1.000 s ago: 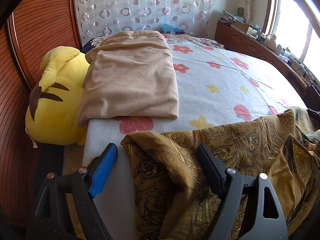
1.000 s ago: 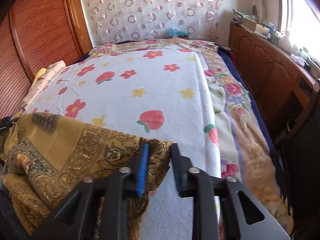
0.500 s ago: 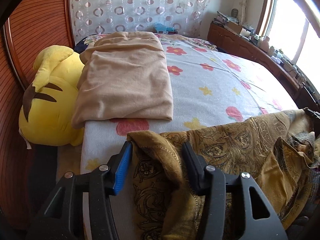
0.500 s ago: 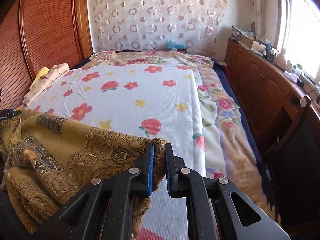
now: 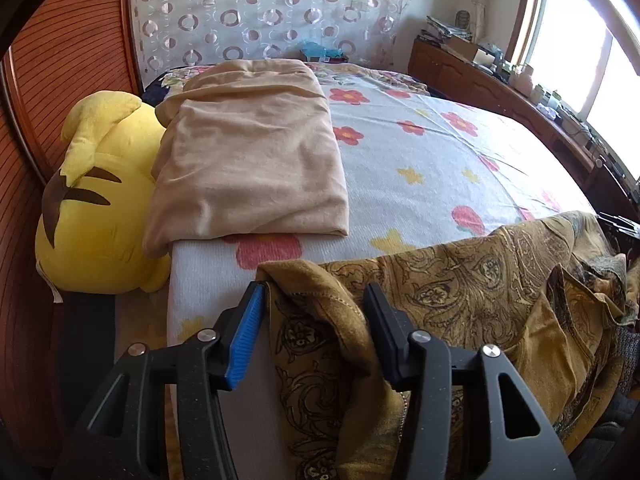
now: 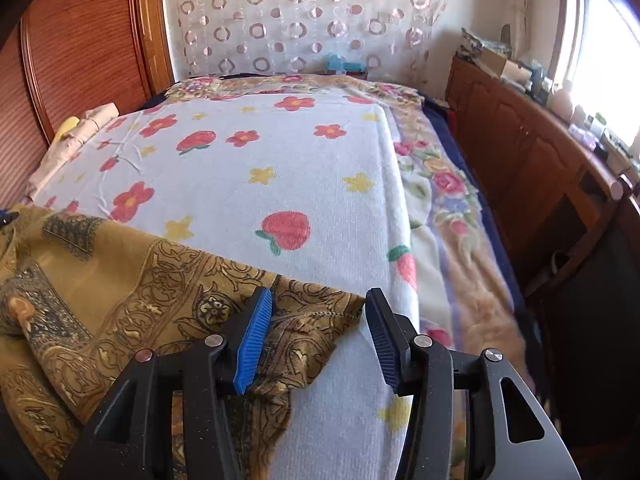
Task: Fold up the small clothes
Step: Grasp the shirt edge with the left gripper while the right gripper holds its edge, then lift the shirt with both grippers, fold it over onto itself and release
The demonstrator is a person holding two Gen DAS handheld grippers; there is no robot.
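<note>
A bed (image 5: pixel 420 168) under a flowered white blanket (image 6: pixel 280 168) fills a room with a wooden wall and a circle-patterned curtain (image 5: pixel 260 12); the ochre patterned garment (image 5: pixel 480 292) lies across the bed's near edge. Half a second ago the right gripper (image 6: pixel 318 316) pinched the garment's corner; now its fingers stand spread around it, released. The left gripper (image 5: pixel 314 312) is parted wider too, cloth bunched between. A folded beige cloth (image 5: pixel 248 152) and yellow plush toy (image 5: pixel 96 200) sit at the bed's left side
</note>
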